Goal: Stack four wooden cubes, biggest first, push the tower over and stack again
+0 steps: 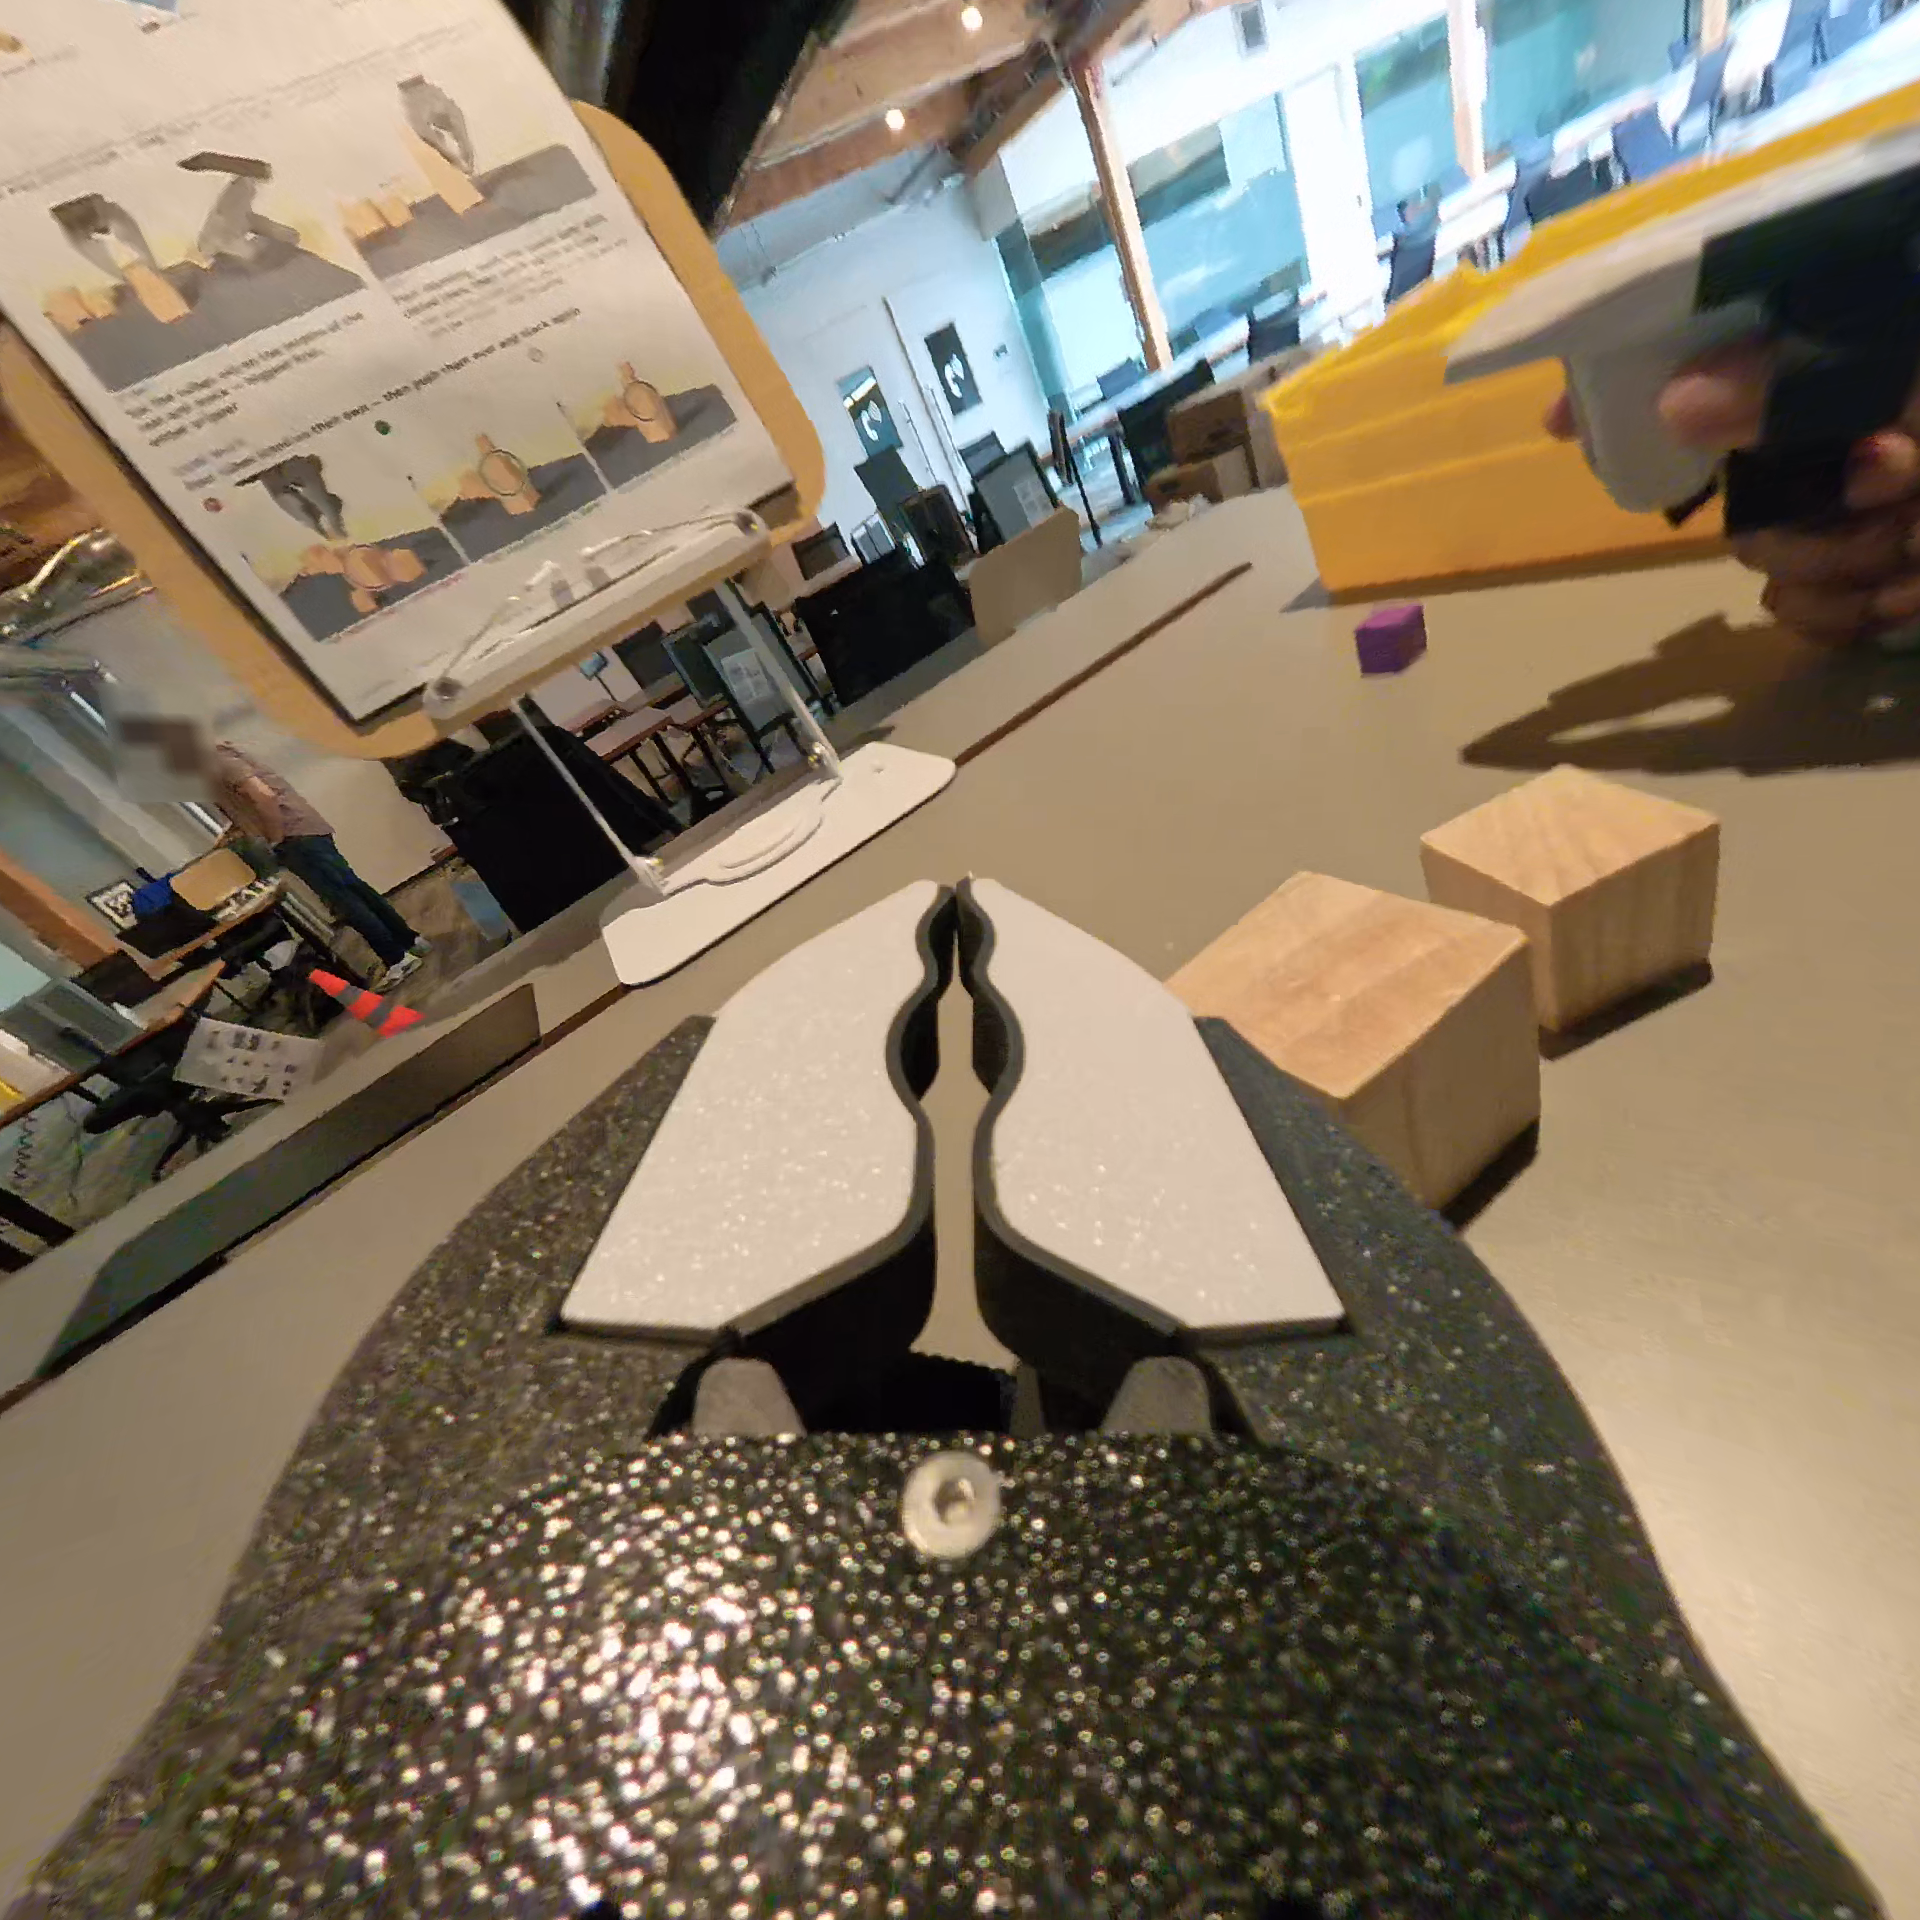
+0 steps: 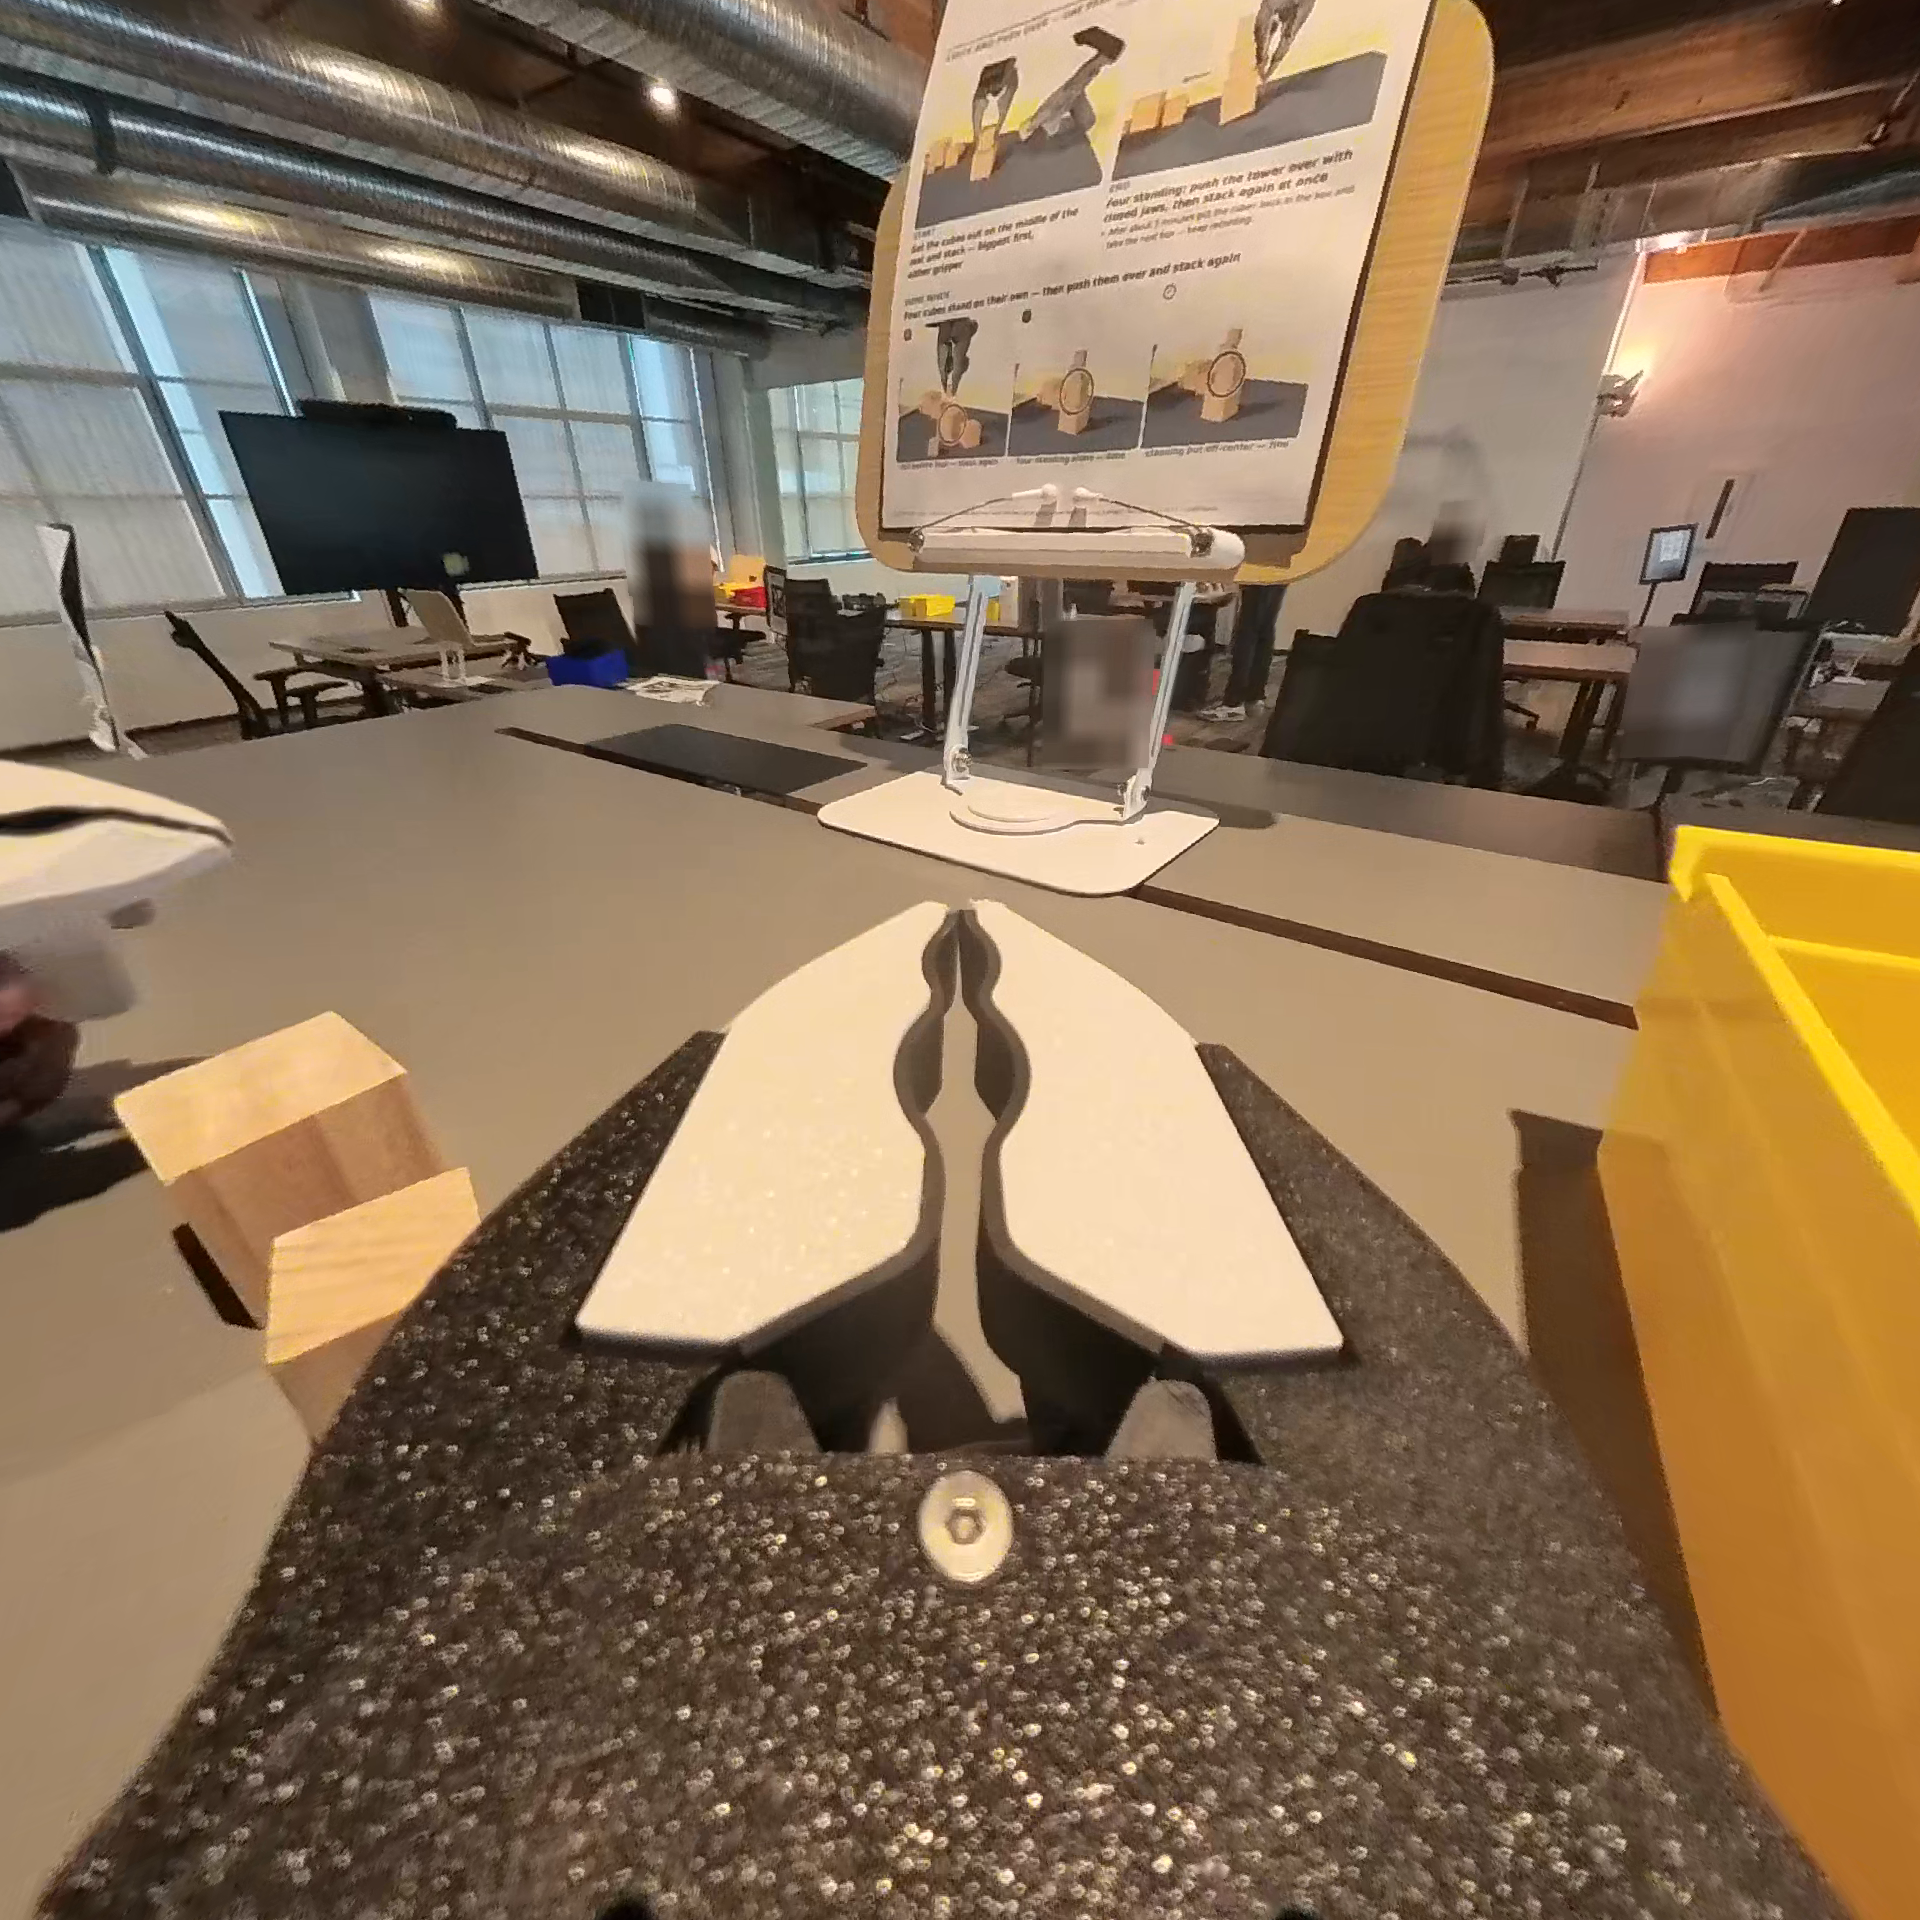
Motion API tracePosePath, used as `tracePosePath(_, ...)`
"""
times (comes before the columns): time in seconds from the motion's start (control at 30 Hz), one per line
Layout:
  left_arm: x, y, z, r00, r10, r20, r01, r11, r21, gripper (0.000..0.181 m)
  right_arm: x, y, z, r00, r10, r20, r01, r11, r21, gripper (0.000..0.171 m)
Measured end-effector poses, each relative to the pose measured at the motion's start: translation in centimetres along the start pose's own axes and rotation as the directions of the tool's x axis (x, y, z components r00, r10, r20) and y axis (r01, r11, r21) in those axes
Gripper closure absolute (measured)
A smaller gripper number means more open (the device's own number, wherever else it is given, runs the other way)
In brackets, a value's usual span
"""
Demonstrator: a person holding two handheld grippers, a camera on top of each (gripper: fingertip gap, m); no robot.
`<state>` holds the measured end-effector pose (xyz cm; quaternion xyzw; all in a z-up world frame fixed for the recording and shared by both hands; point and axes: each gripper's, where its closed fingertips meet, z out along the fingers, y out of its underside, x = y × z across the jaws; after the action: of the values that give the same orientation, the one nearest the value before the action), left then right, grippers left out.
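Left wrist view: two wooden cubes (image 1: 1382, 1029) lie right of closed fingers (image 1: 831, 1091)

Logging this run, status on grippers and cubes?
Left gripper shut, empty; right gripper shut, empty. Two wooden cubes on table, larger and smaller, unstacked. Purple cube beyond, yellow bin right; nothing blocking.

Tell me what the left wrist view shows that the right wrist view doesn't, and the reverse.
Only the left wrist view shows the small purple cube on the grey table. Only the right wrist view shows the big dark screen by the windows. Both show two wooden cubes, the yellow bin, the instruction board on its stand, and both shut grippers.
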<state>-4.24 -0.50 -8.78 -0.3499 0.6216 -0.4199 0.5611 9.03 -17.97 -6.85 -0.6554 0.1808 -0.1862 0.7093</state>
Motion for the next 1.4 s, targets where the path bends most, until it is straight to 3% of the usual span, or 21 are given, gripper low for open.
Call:
tracePosePath(0.03, -0.7, -0.3, -0.3, 0.999, -0.045, 0.015, 0.045, 0.999, 0.030, 0.181, 0.1, -0.1, 0.0, 1.000, 0.011, 0.001, -0.011, 1.000, 0.006, 0.171)
tracePosePath(0.2, -4.5, -1.7, -2.7, 0.946, -0.321, 0.035, 0.304, 0.923, 0.237, 0.181, 0.1, -0.3, -0.2, 0.999, 0.040, 0.025, -0.041, 0.999, 0.024, 0.171)
tracePosePath(0.37, -6.2, -2.3, -4.7, 0.892, -0.452, -0.013, 0.426, 0.829, 0.362, 0.181, 0.1, -0.4, -0.3, 0.997, 0.061, 0.043, -0.063, 0.997, 0.036, 0.171)
tracePosePath(0.63, -5.8, -2.3, -5.5, 0.898, -0.439, -0.027, 0.421, 0.839, 0.345, 0.181, 0.0, -0.6, -0.6, 0.996, 0.067, 0.054, -0.069, 0.996, 0.055, 0.171)
tracePosePath(0.8, -4.8, -2.4, -4.4, 0.905, -0.404, -0.135, 0.425, 0.851, 0.309, 0.181, -0.2, -0.9, -0.7, 0.997, 0.047, 0.063, -0.052, 0.996, 0.072, 0.171)
tracePosePath(1.07, -6.0, -2.2, -3.9, 0.876, -0.451, -0.169, 0.482, 0.813, 0.327, 0.181, -1.2, -0.8, -0.5, 0.994, 0.022, 0.111, -0.026, 0.999, 0.038, 0.171)
tracePosePath(1.2, -5.5, -2.3, -3.9, 0.883, -0.432, -0.185, 0.470, 0.822, 0.322, 0.181, -2.7, -1.4, -0.9, 0.979, -0.020, 0.201, 0.036, 0.996, -0.078, 0.167)
tracePosePath(1.27, -5.2, -2.4, -3.8, 0.877, -0.432, -0.212, 0.480, 0.820, 0.311, 0.181, -4.9, -1.4, -1.3, 0.946, 0.023, 0.324, 0.038, 0.983, -0.182, 0.164)
tracePosePath(1.4, -4.5, -2.7, -3.8, 0.857, -0.438, -0.271, 0.507, 0.810, 0.295, 0.181, -9.3, 1.8, -2.2, 0.854, 0.069, 0.515, 0.206, 0.865, -0.457, 0.149)
